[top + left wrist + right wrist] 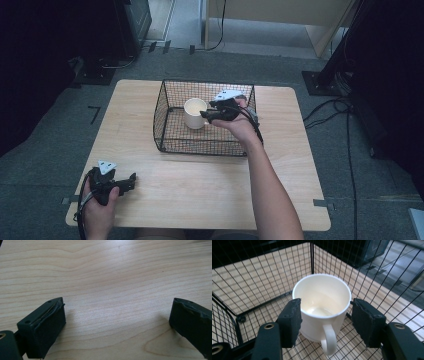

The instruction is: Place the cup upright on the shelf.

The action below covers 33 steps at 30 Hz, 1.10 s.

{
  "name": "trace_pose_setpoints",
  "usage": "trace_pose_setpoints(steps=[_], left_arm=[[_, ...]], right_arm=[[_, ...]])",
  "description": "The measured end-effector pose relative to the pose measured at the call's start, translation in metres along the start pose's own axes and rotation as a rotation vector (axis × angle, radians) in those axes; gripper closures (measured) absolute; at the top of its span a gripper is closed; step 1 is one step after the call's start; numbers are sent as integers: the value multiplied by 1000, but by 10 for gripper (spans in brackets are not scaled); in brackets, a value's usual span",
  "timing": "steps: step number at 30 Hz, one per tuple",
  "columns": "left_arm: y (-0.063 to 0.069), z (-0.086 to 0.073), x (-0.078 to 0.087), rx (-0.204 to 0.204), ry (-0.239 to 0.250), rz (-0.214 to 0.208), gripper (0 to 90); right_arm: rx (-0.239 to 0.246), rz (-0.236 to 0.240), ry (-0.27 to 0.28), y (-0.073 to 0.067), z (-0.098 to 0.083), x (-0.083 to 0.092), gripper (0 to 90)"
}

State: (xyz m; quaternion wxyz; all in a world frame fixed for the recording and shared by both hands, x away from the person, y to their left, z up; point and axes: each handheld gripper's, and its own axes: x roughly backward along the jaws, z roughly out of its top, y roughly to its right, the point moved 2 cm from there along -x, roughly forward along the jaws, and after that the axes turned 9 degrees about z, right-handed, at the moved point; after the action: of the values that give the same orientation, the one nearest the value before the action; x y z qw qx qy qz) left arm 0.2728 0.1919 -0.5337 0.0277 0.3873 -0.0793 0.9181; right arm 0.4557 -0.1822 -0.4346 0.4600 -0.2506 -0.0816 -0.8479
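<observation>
A white mug (195, 112) with a handle stands upright inside a black wire basket (200, 150) at the table's far middle. In the right gripper view the mug (322, 302) sits between my two black jaws, handle towards the camera, and both pads press its sides just under the rim. My right gripper (204, 114) reaches into the basket from the right and is shut on the mug (325, 312). My left gripper (132, 179) rests at the table's near left corner. Its jaws stand wide open over bare wood (117, 315) with nothing between them.
The light wooden table (200, 190) has free room in front of the basket. The basket's wire walls (262, 272) close in around the mug. Cables and dark equipment stands (345, 65) lie on the grey floor beyond and to the right.
</observation>
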Motion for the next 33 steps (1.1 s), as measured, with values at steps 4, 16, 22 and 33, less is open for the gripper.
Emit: trace_pose_setpoints(steps=[4,16,22,33], left_arm=[[0,0,0,0,0,0,8],[0,0,0,0,0,0,8],[0,0,0,0,0,0,8],[0,0,0,0,0,0,8]], right_arm=[[-14,-17,41,-2,6,7,320],[-69,-45,45,-19,14,30,140],[-59,-59,50,-32,15,44,98],[-42,-50,24,-58,7,69,20]])
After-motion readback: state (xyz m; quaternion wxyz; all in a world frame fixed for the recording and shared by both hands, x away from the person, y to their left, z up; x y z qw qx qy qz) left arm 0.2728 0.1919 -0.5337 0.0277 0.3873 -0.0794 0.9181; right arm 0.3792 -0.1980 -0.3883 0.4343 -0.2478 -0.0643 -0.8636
